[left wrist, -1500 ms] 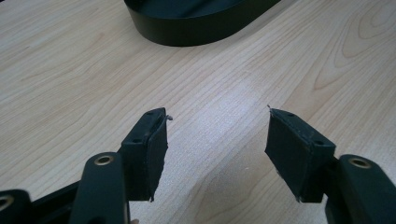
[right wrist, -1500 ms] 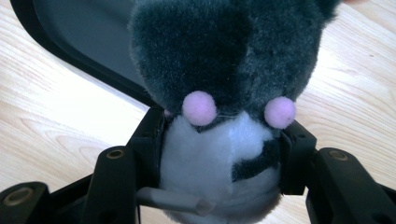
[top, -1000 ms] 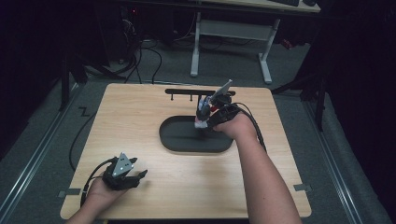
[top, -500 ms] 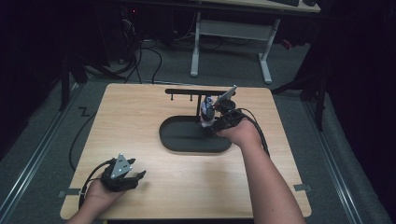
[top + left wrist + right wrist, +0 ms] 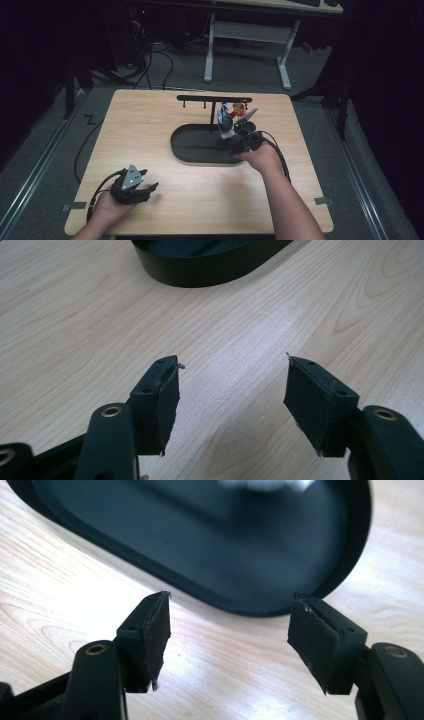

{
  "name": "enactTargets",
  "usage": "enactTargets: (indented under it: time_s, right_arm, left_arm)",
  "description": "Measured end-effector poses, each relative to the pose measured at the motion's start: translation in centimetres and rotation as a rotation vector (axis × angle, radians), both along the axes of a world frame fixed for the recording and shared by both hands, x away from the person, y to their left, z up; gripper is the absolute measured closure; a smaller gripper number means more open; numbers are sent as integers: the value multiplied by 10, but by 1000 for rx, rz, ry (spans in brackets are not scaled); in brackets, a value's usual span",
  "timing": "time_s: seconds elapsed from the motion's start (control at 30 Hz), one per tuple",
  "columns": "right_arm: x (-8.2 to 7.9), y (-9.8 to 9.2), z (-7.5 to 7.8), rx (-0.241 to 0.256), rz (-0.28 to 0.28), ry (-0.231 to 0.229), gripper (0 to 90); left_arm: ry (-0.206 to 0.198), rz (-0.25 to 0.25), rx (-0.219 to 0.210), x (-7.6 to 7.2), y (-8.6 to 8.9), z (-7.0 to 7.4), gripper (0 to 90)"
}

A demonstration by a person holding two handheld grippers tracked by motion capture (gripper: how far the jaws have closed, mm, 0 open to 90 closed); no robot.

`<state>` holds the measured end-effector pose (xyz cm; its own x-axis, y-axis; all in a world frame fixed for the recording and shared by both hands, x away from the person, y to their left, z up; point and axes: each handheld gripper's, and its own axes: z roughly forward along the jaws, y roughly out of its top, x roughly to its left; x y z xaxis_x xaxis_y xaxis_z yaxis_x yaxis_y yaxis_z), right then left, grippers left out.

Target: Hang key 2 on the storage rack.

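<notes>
Since the earlier frames the right gripper (image 5: 239, 131) has drawn slightly back from the rear of the table toward the person, while the left gripper (image 5: 134, 186) has stayed put near the front left corner. In the high view the right gripper sits over the right end of the black oval tray (image 5: 192, 150), close to the upright post of the black T-shaped hanging stand (image 5: 213, 99) that rises from the tray. A small cluster of colourful items (image 5: 231, 111), white, blue and orange-red, lies between the gripper's top and the stand's crossbar; what they are is too small to tell, and whether they touch the gripper or hang from the bar cannot be made out. In the right gripper view the jaws stand wide apart with nothing between them, the pads (image 5: 156, 630) hovering above bare wood just short of the tray's rim (image 5: 240, 611), and a blurred white shape (image 5: 267, 484) shows at the far edge of the tray. In the left gripper view the jaws are likewise spread and empty, their pads (image 5: 165, 402) above the light wooden table (image 5: 75, 315), with the tray's near wall (image 5: 210, 272) farther ahead. Both hands grasp their grippers from behind, cables trailing off.
</notes>
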<state>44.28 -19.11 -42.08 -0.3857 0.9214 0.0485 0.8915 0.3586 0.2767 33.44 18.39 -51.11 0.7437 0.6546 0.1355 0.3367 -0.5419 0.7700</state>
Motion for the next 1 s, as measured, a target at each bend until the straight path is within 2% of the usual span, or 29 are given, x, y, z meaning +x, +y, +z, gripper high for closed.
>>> enactTargets:
  time_s: [0.03,0.1,0.2,0.27,0.4,0.5,0.6,0.63,0.7,0.73,0.77,0.8,0.83,0.87,0.9,0.97,1.0]
  right_arm:
    - [-3,-2,-3,-3,15,-7,337]
    - [-13,-8,-16,22,9,-21,332]
    - [-20,-12,-23,21,5,-40,331]
    - [-27,-19,-31,49,-7,-58,329]
    - [-48,-32,-48,75,-22,-131,330]
    - [-56,-37,-54,100,-36,-150,328]
    - [-72,-48,-66,131,-43,-206,328]
    - [-72,-48,-66,131,-43,-206,328]
    - [-81,-53,-71,151,-47,-240,319]
    - [-85,-56,-74,158,-39,-264,318]
    - [-95,-60,-79,163,-40,-313,313]
    - [-95,-60,-79,163,-40,-313,313]
    - [-107,-64,-84,224,-55,-342,272]
    - [-107,-64,-84,224,-55,-342,272]
    - [-113,-65,-85,235,-64,-353,241]
    - [-132,-63,-89,206,-102,-428,196]
    - [-148,-64,-95,221,-121,-503,160]
  left_arm:
    - [0,0,0,0,0,0,388]
    - [4,-3,2,1,-1,0,389]
    - [4,-6,6,0,-3,-1,388]
    - [6,-8,6,0,-4,-1,388]
    - [8,-10,11,-1,-5,-2,388]
    - [8,-11,9,0,-6,-2,388]
    - [11,-11,9,0,-7,-2,388]
    - [11,-11,9,0,-7,-2,388]
    - [10,-15,9,0,-7,-2,388]
    - [11,-17,8,1,-8,-2,389]
    - [12,-20,4,1,-8,-2,388]
    - [12,-20,4,1,-8,-2,389]
    - [16,-21,-2,2,-8,-3,388]
    - [16,-21,-2,2,-8,-3,388]
    - [17,-22,-4,2,-8,-3,388]
    - [26,-23,-13,2,-8,-4,387]
    - [33,-23,-16,3,-8,-4,386]
